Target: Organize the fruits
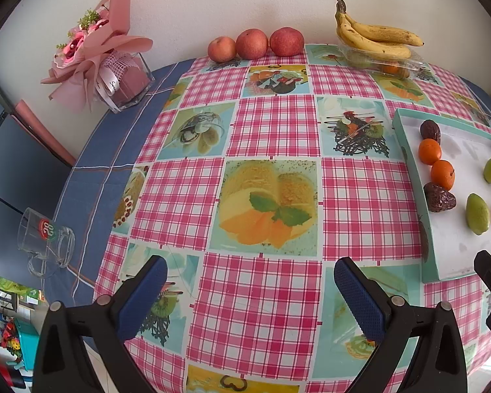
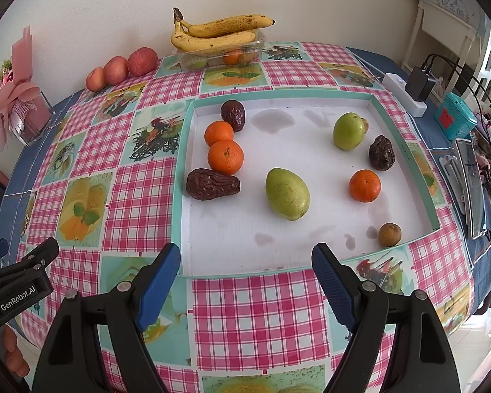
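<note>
With both the left gripper and right gripper spread wide and empty, we judge the near, smooth green oval fruit firm but roll-prone, best pinched across its middle.

The left black two-finger gripper with blue ribbed pads hovers with its jaws spread wide and nothing between them. The right black gripper with the same blue pads hangs just to its right, jaws equally wide and empty. In the right wrist view, at the near left edge, bare fingers curl under the left gripper's body, probably the person's left hand, though the edge is blurred.
</note>
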`<state>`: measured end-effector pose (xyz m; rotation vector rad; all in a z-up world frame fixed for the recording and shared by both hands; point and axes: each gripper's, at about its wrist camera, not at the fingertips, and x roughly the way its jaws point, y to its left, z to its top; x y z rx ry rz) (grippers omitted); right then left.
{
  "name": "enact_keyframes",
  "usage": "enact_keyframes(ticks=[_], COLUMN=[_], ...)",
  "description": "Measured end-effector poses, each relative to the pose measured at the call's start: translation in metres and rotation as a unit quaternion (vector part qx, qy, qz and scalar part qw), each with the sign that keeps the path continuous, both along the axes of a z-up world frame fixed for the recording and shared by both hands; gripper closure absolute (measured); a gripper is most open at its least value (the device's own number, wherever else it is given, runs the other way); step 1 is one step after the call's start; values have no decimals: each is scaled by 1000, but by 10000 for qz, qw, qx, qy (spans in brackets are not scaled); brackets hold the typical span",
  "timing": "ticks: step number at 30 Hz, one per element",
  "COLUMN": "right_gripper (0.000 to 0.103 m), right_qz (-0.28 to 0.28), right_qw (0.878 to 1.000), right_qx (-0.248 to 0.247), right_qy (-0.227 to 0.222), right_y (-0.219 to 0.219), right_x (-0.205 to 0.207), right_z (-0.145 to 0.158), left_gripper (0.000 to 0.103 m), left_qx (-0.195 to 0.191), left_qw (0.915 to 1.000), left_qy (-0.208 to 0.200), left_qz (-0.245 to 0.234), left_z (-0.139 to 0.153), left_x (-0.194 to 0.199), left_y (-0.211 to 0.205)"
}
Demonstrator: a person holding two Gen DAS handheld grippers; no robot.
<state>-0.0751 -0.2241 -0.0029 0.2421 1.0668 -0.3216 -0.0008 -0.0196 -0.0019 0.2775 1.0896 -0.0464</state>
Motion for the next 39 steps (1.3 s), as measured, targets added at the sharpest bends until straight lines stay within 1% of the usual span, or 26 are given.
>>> enact_keyframes(ticks=[19,35,39], right_gripper=[20,20,20], right_qz=[10,23,27], right_qw=[10000,10000,10000], right_qx=[0,3,7], right_qy=[6,17,17], right_y=[1,0,0], right_x=[-1,-1,-3], right_z=[-1,-2,-3], left_gripper=[0,0,0], left_qx=[-2,36,-24], left_qw=[10000,9997,9996], left_qy=[7,-4,-14], left_qz=[8,258,295], left_z=[0,1,2], left_x=[1,-1,-1], left_y=[1,4,6])
